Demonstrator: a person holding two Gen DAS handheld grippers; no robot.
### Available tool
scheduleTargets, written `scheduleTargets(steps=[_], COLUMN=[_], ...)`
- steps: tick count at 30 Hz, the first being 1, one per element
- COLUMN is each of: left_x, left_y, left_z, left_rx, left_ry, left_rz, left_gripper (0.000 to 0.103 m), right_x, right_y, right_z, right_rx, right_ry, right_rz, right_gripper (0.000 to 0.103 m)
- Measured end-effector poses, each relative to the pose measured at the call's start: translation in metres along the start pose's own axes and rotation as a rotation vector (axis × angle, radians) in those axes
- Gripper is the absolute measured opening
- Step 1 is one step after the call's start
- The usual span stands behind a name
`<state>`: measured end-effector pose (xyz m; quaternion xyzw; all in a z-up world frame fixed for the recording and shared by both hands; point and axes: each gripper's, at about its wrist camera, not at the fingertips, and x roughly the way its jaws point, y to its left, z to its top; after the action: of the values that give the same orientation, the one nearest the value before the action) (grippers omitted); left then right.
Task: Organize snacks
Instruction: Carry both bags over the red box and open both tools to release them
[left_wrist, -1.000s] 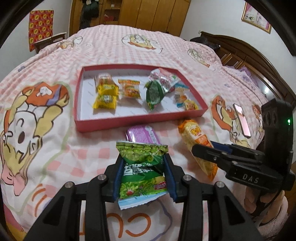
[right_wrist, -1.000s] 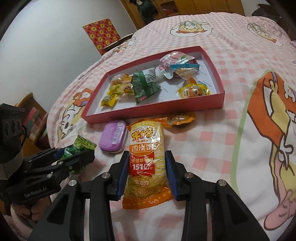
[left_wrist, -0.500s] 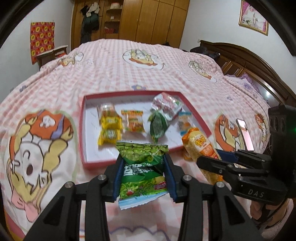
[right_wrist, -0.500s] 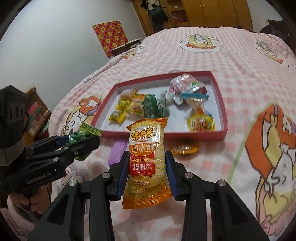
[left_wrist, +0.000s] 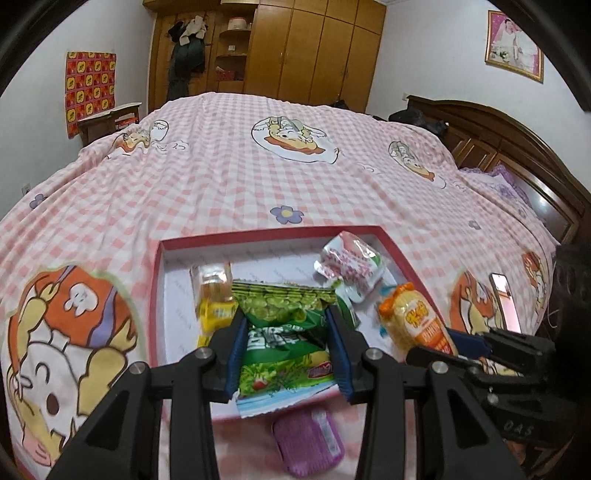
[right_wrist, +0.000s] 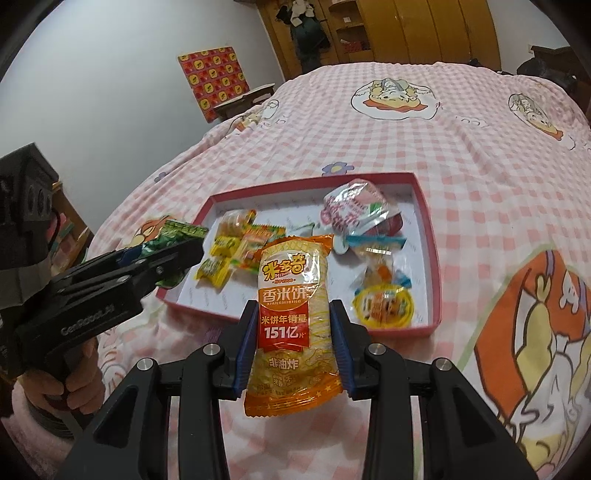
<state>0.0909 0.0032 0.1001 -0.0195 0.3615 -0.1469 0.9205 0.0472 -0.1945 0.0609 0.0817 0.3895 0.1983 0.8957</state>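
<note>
While several snacks already lie in the red tray (right_wrist: 430, 236) ahead of the fingers, the left gripper (left_wrist: 286, 343) clamps a green packet (left_wrist: 284, 332), the right gripper (right_wrist: 291, 341) an orange rice-cracker packet (right_wrist: 291, 325), and a purple packet (left_wrist: 308, 441) waits on the bed below the left fingers.

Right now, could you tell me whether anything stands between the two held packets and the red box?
Nothing visible does. The green packet and rice-cracker packet are held above the bed, the red box just ahead, open-topped. Snacks already cover much of its floor; the barest patch is its near-left corner.
</note>
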Motion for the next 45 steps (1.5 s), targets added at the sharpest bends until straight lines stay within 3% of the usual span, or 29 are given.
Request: scheduleTargets(steps=[13,24,45], left_x=[0.057,0.1,0.108], left_y=[0.008,0.022,0.032], left_z=[0.032,0.04,0.037], left_rx=[-0.013,-0.059,-0.106], left_ry=[0.02,0.085,0.11], left_rz=[0.023,0.049,0.067], left_gripper=[0.042,0.042,0.045], right_x=[0.028,0.048,0.063], right_y=[-0.014,-0.015,-0.019], right_z=[0.021,0.031,0.037], right_rx=[0.014,0.005,0.004], right_ry=[-0.022,-0.027,-0.047], right_rz=[-0.018,-0.039,-0.046], right_gripper=[0.038,0.038,0.039])
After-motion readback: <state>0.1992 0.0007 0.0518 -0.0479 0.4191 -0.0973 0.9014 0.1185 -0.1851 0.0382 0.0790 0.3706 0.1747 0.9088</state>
